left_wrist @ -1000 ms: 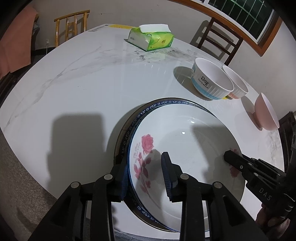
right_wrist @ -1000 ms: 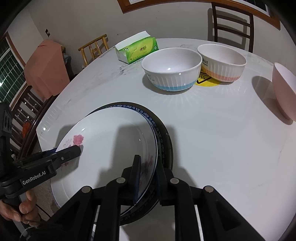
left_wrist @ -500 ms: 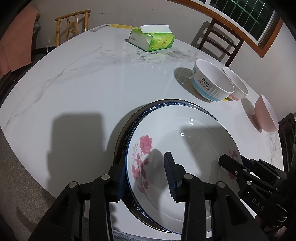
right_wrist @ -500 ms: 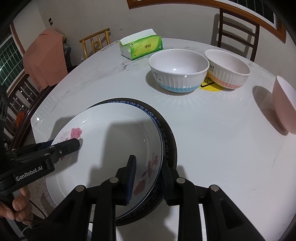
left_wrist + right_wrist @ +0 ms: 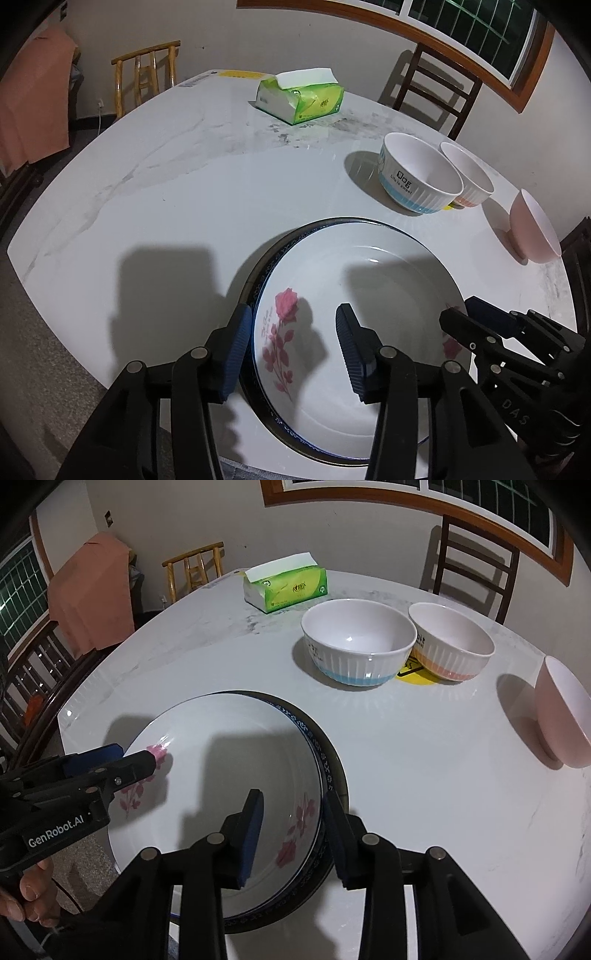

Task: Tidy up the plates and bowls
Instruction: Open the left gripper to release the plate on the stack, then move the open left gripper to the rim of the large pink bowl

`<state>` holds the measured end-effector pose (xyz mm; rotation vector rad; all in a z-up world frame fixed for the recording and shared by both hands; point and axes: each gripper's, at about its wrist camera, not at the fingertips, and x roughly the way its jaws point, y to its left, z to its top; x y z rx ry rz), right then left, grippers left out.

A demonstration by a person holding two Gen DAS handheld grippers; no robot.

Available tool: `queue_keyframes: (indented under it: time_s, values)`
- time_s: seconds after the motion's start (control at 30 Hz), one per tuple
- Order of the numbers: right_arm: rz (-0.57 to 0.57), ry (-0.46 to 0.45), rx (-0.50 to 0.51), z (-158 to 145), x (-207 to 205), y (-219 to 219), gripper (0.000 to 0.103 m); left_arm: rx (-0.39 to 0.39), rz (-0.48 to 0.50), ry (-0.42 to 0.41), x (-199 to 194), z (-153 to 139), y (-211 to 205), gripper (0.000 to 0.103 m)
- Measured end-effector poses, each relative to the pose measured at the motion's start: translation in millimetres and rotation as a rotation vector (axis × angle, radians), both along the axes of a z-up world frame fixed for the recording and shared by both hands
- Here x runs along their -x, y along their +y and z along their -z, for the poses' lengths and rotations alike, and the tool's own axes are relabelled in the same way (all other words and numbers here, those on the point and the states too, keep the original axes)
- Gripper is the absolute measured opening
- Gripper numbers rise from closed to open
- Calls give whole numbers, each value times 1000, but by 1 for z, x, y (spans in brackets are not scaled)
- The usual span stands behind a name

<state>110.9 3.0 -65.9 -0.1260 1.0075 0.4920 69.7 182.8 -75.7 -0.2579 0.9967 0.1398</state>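
A white plate with pink roses (image 5: 362,332) (image 5: 229,760) lies on top of a dark blue-patterned plate (image 5: 266,258) (image 5: 325,753) near the table's front edge. My left gripper (image 5: 293,349) is open, its fingers astride the plates' left rim. My right gripper (image 5: 291,834) is open, its fingers astride the right rim. Each gripper shows in the other's view: the right one (image 5: 469,321), the left one (image 5: 129,760). A blue-banded white bowl (image 5: 419,177) (image 5: 356,644), an orange-banded white bowl (image 5: 467,175) (image 5: 450,642) and a pink bowl (image 5: 535,225) (image 5: 563,710) stand further back.
A green tissue box (image 5: 299,96) (image 5: 286,583) sits at the far side of the white marble table (image 5: 184,184) (image 5: 424,757). Wooden chairs (image 5: 147,74) (image 5: 476,561) stand around the table. An orange cloth (image 5: 92,594) hangs on a chair at the left.
Both grippers have opened and let go of the rose plate, which now rests lower on the dark plate. Both grippers have drawn back slightly.
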Motion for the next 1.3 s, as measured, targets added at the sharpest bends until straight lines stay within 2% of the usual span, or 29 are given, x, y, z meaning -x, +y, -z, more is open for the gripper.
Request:
queue_keyframes:
  time_s: [0.27,0.47,0.6,1.0,1.3]
  values:
    - [8,-7,-25,-8,4,-11,34,-9,16,-19,0,-9,-13,46]
    - [50,7,-40,-11,5,-36,34,-23,49,-30,-2,-17,-34,50]
    - [85,52,-67,-10,4,-66,34,-35,86,-26,-8,-20,-53,51]
    - [266,61,-37,-17,-11,-182,34,-59,251,7,-48,-34,-132,56]
    - [384,43,-42,-37,-37,-265,34,-21,344,33,-89,-46,-191,57]
